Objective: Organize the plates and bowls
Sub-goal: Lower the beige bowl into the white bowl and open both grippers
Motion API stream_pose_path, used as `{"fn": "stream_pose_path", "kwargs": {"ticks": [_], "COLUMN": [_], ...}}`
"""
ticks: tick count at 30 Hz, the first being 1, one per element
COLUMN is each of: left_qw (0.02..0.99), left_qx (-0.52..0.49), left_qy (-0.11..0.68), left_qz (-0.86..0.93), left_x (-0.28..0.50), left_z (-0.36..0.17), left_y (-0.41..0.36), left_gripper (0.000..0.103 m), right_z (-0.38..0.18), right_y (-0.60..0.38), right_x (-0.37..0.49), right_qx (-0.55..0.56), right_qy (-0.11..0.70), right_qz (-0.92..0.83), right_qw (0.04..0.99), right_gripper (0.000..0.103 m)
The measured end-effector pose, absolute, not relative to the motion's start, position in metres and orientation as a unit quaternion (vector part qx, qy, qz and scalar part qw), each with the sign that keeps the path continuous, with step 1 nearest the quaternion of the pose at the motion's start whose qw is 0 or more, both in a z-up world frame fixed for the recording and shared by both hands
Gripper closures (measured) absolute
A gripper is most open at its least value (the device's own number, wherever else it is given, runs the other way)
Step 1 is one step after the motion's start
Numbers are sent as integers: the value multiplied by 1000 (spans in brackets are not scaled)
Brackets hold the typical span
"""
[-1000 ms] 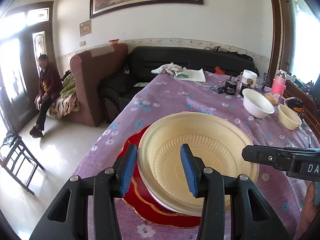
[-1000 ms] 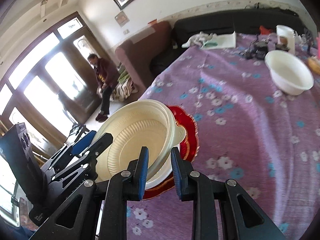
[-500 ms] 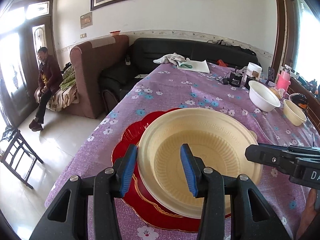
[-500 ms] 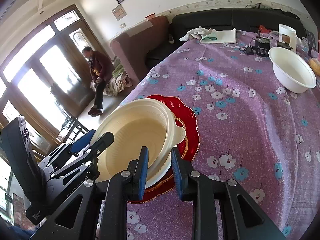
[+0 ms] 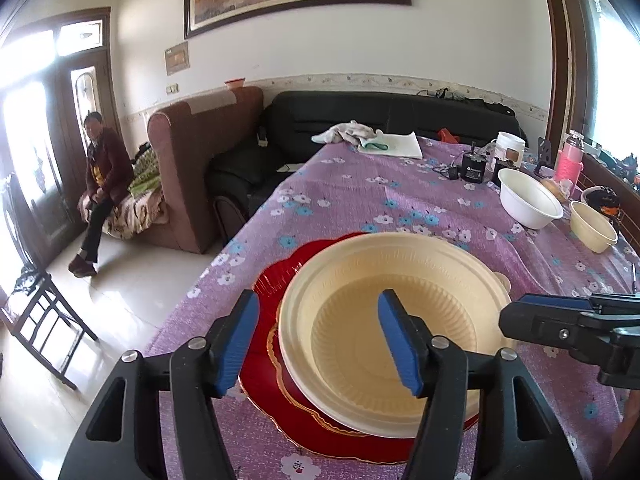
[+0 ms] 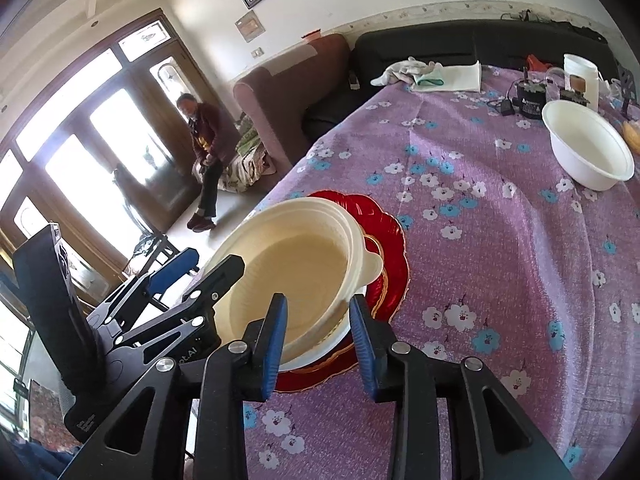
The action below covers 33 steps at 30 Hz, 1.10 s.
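Left wrist view: the left gripper (image 5: 318, 338) hangs over the near edge of a cream bowl (image 5: 394, 328) that sits on a white plate (image 5: 340, 420), which in turn lies on a red scalloped plate (image 5: 280, 280) on the table (image 5: 360, 192) with its purple flowered cloth. Its blue-padded fingers (image 5: 236, 340) have just been opening and now stand spread, one outside the bowl's rim and one over its inside, neither pressing on it. The right gripper (image 5: 516, 312) reaches in from the right at the bowl's far rim. In the right wrist view, the right gripper (image 6: 318, 336) also has its fingers (image 6: 274, 340) parted after just opening; the bowl's rim lies between them, and the pads stand clear of it. Farther along the table stand a white bowl (image 5: 528, 204) and, beside it, a smaller cream bowl (image 5: 592, 226), well apart from the stack. A person (image 5: 102, 184) sits on a brown sofa (image 5: 192, 160) across the room.
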State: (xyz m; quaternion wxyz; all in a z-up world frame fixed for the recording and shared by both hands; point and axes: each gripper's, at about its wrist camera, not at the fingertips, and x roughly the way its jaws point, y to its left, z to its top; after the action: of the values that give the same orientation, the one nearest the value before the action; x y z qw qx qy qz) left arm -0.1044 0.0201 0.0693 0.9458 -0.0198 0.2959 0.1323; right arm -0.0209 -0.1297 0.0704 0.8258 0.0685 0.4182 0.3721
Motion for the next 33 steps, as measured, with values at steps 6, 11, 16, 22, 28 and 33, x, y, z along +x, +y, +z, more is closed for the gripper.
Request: {"fn": "stream_pose_path", "kwargs": {"ticks": [6, 11, 16, 22, 28, 33], "left_qw": [950, 952, 953, 955, 957, 959], "left_qx": [-8, 7, 18, 27, 37, 49], "left_qy": [279, 267, 260, 253, 244, 238], "left_qz": [144, 150, 153, 154, 152, 147], "left_x": [-111, -115, -118, -122, -127, -130], "left_z": [77, 82, 86, 92, 99, 104], "left_y": [15, 8, 2, -4, -14, -28], "left_gripper": [36, 35, 34, 32, 31, 30], "right_z": [79, 85, 86, 88, 91, 95], "right_y": [-135, -143, -151, -160, -172, -186], "right_x": [-28, -31, -32, -33, -37, -37], "right_qx": [67, 71, 77, 84, 89, 99], "right_qy": [404, 395, 393, 388, 380, 375], "right_qz": [371, 366, 363, 361, 357, 349], "right_qw": [833, 840, 841, 844, 848, 853], "right_gripper": [63, 60, 59, 58, 55, 55]}}
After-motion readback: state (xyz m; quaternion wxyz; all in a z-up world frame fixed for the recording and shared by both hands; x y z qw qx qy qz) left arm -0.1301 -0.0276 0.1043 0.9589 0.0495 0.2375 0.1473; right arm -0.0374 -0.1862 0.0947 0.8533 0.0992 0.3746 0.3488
